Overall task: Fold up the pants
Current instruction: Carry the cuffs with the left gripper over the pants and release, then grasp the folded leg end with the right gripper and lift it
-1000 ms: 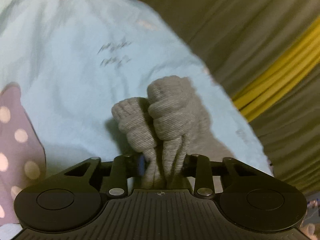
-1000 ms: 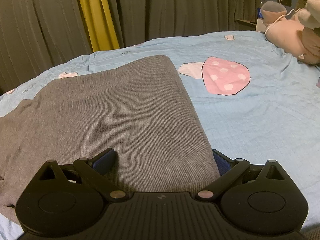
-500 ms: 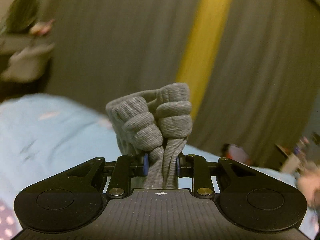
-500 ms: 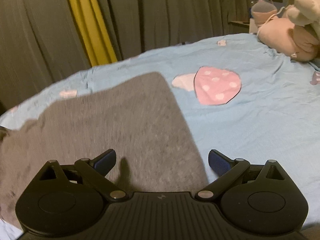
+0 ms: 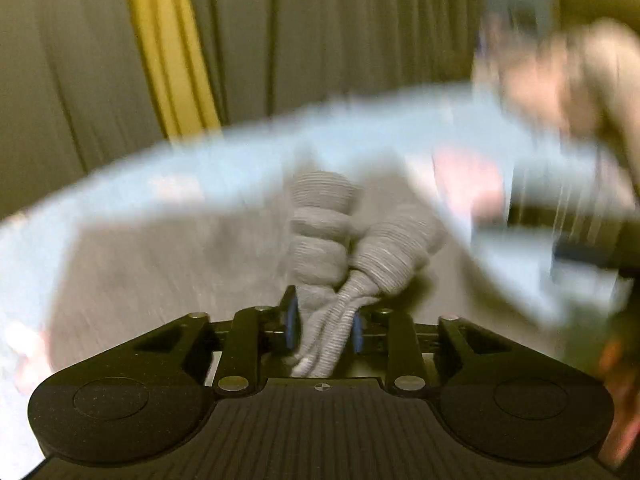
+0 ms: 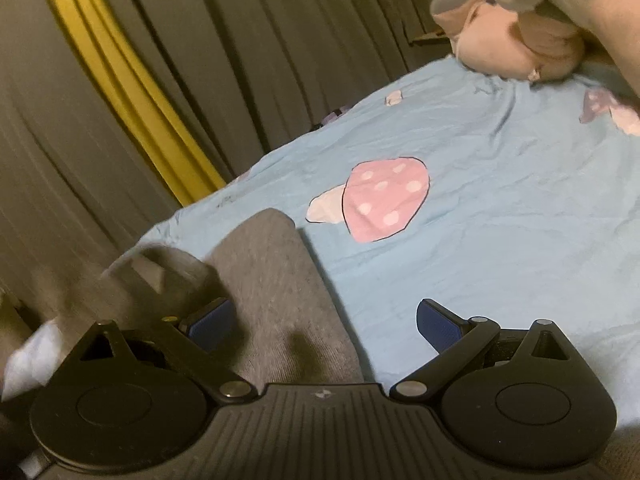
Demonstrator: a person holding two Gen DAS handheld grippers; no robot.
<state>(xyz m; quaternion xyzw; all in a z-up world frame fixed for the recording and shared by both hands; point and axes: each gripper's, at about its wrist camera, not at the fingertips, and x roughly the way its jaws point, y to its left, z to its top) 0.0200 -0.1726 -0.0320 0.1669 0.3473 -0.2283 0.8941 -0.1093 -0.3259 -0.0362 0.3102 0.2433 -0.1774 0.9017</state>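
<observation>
The grey ribbed pants (image 6: 276, 300) lie on a light blue bed sheet (image 6: 500, 208). My left gripper (image 5: 324, 324) is shut on a bunched, ribbed end of the pants (image 5: 320, 240), held above the flat grey cloth (image 5: 168, 264); this view is motion-blurred. My right gripper (image 6: 322, 320) is open and empty, just above the pants' near edge. A blurred grey fold (image 6: 168, 272) shows at its left.
A pink mushroom print (image 6: 380, 200) marks the sheet beyond the pants. A pink plush toy (image 6: 516, 40) sits at the far right of the bed. Grey curtains with a yellow stripe (image 6: 120, 80) hang behind the bed.
My left gripper has swung round with the bunched pants end, from facing the curtains to over the flat grey cloth. My right gripper has lifted and tilted, still open.
</observation>
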